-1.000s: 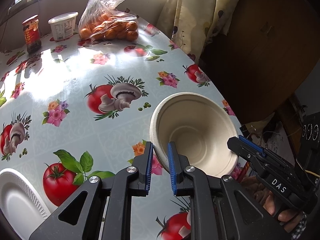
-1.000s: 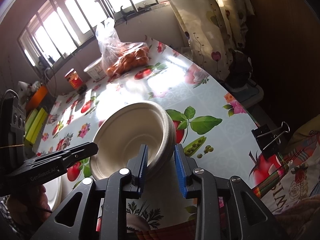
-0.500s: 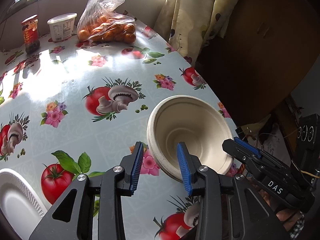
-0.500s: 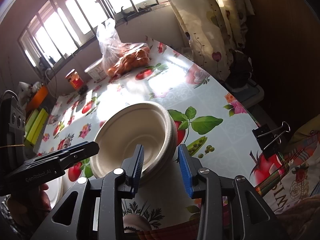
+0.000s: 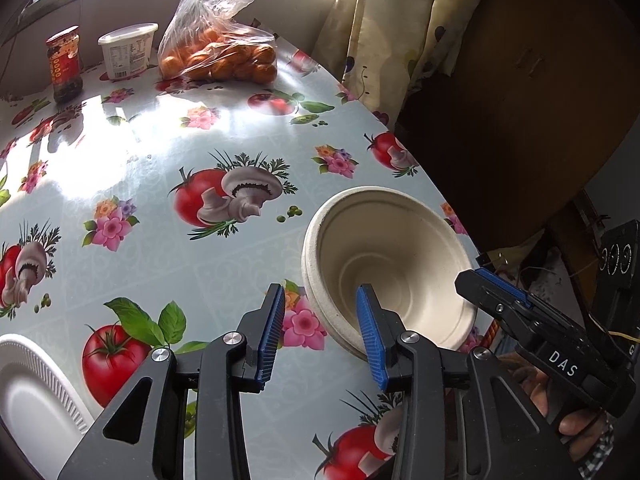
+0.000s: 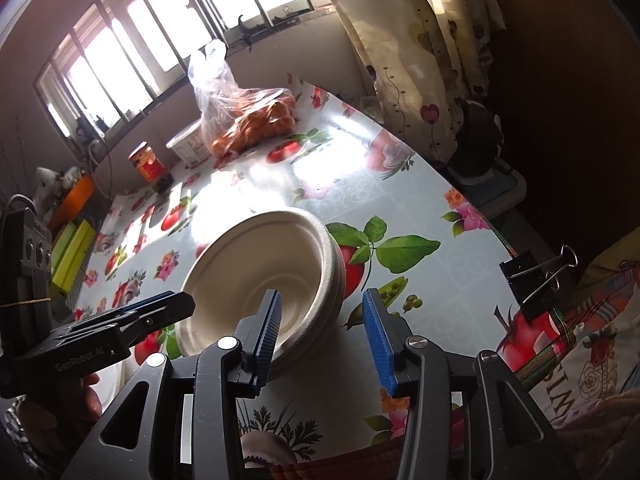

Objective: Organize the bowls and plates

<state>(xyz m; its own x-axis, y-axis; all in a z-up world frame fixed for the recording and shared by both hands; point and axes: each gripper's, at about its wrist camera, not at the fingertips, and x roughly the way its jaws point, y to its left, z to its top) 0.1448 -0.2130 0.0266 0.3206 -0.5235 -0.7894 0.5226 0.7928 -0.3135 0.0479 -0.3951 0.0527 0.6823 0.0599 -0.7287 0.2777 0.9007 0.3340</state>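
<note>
On a desk covered with an oilcloth printed in tomatoes, mushrooms and flowers, a stack of beige paper bowls sits near the edge closest to me, nested one inside another with their rims showing as layers in my right wrist view. My left gripper straddles the near left rim of the stack, one blue pad outside the wall and the other inside the bowl; its jaws are opening, and the pads stand clear of the rim on both sides. My right gripper straddles the rim on the opposite side in the same way, left pad inside the bowl, right pad outside over the desk; its jaws are also opening and press on nothing. Each gripper appears at the edge of the other's view, held in a hand. A white ribbed plate lies well apart from the bowls at the lower left of my left wrist view. At the far end of the desk, under the window, stand a clear bag of oranges, a white tub and a red-labelled jar. A black binder clip grips the desk edge to my right.
</note>
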